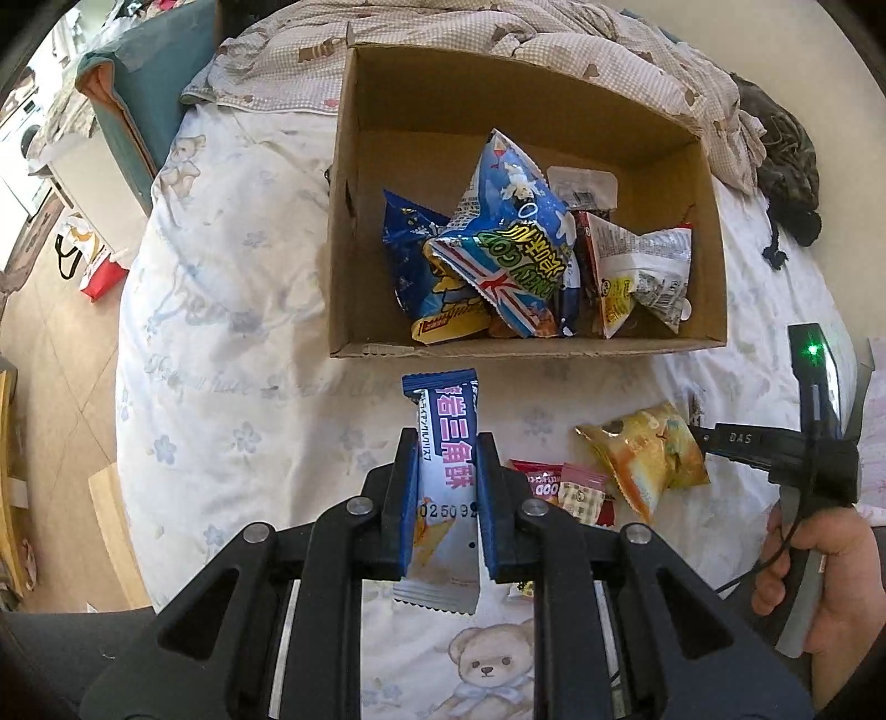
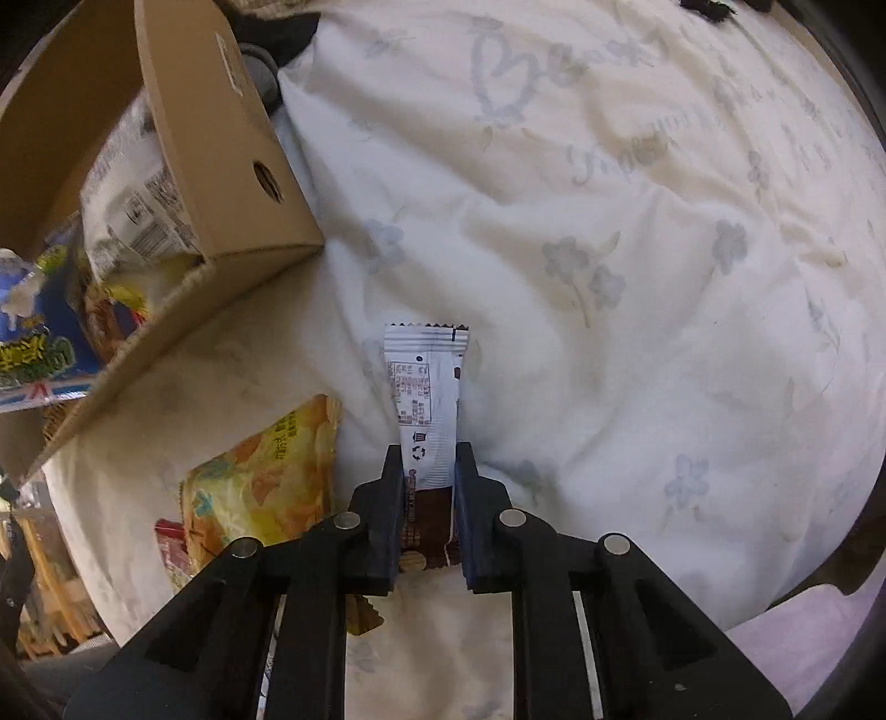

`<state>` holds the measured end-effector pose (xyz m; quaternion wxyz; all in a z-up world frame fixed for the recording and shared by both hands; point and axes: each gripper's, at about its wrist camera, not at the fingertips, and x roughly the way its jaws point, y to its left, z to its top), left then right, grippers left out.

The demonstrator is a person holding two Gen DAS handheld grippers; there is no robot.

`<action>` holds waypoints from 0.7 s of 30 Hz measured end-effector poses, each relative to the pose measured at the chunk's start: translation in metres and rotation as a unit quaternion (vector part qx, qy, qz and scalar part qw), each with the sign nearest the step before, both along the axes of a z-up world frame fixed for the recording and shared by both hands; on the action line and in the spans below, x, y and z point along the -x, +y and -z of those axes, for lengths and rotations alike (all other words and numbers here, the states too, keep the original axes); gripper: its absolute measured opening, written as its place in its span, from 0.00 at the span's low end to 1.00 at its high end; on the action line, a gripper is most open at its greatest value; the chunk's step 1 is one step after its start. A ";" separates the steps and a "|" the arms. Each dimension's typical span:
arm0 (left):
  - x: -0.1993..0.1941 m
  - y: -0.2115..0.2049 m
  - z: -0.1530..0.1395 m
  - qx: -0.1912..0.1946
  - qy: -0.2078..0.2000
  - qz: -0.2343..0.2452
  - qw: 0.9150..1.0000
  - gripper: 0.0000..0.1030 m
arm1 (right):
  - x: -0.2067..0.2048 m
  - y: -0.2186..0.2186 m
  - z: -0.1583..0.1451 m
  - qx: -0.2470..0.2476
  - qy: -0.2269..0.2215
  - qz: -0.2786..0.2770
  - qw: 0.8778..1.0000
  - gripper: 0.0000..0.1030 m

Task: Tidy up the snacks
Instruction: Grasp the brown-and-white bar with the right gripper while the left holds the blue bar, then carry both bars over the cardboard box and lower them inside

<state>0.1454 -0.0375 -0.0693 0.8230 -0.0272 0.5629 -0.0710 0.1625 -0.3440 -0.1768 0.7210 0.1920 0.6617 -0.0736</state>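
Note:
My left gripper (image 1: 446, 437) is shut on a blue and white snack bar (image 1: 446, 443), held above the bed just in front of the cardboard box (image 1: 343, 232). The box holds several snack bags, with a blue popcorn bag (image 1: 509, 243) on top. My right gripper (image 2: 426, 451) is shut on a white and brown wrapped bar (image 2: 423, 399) that lies on the sheet. In the left wrist view the right gripper's body (image 1: 775, 443) shows at the right, held by a hand (image 1: 830, 570), its fingertips hidden. A yellow chip bag (image 2: 266, 476) lies beside the right gripper.
A yellow bag (image 1: 648, 454) and small red packets (image 1: 559, 487) lie on the floral bed sheet (image 1: 249, 332) near the box. A crumpled checked blanket (image 1: 498, 50) lies behind the box. The bed's left edge drops to the floor (image 1: 50, 343). The box corner (image 2: 266, 232) stands left of the right gripper.

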 end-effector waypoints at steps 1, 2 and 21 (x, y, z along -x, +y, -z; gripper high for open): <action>-0.001 0.001 0.001 0.001 0.002 -0.001 1.000 0.15 | 0.001 0.000 -0.004 0.006 -0.009 -0.004 1.000 0.17; -0.001 0.001 0.001 0.002 0.003 -0.003 1.000 0.15 | 0.002 0.000 -0.006 0.007 -0.014 -0.004 1.000 0.17; 0.000 0.035 -0.020 0.007 -0.062 -0.067 0.996 0.15 | 0.033 -0.041 -0.079 -0.009 -0.151 0.101 0.983 0.17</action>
